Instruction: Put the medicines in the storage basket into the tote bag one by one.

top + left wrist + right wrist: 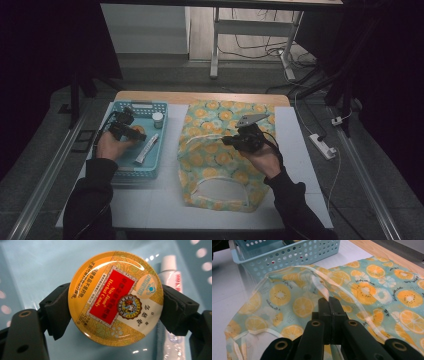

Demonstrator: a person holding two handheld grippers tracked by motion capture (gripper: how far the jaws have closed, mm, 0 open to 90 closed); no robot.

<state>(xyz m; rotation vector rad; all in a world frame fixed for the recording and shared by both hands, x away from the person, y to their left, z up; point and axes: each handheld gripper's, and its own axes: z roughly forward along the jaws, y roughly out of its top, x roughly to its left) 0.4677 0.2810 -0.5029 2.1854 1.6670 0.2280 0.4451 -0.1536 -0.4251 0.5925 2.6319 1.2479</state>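
A: Left tongs?
B: Clamped from both sides on the round Herbal Candy tin; pads pressing on its rim, opened about as wide as the tin. Held inside the blue perforated basket, just above its floor, at the left part of the counter.

A: Right tongs?
B: Fully closed, pinching the pale trimmed edge of the fruit-print tote bag. Edge lifted a little, so the mouth stands open towards the basket.

A: Around the tin?
B: A white tube just beside it, lying flat on the basket floor. Seen from high also as a tube in the middle of the basket, and a small white-capped jar at the far side. Right jaw of the left tongs between tin and tube.

A: In the way of anything?
B: Basket wall between the tin and the bag. Bag lying flat on the counter, handles near the front edge, just beside the basket.

A: Counts?
B: One tin, one tube, one jar, one basket, one bag, two tongs: left, right.
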